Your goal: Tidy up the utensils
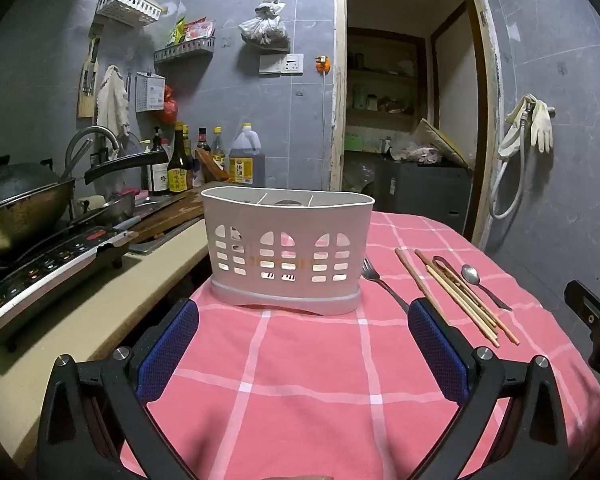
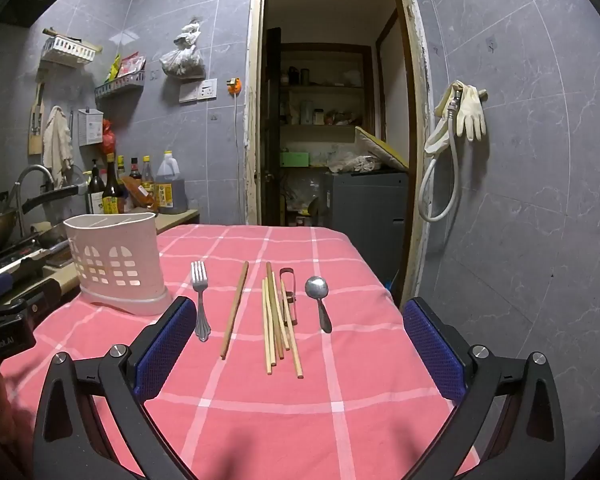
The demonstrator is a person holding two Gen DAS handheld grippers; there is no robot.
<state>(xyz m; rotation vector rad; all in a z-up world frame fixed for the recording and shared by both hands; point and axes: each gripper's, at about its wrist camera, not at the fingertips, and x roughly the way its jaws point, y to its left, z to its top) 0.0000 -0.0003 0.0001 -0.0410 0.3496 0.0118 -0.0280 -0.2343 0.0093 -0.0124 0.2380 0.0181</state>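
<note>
Both claws gape empty: left claw faces the utensil caddy; its body reads "Robot.AI"; bottle labels illegible.

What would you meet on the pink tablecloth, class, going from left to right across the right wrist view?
White utensil holder → fork → single chopstick → bundle of chopsticks → spoon. The metal tongs overlap the bundle, so they are left out.
</note>
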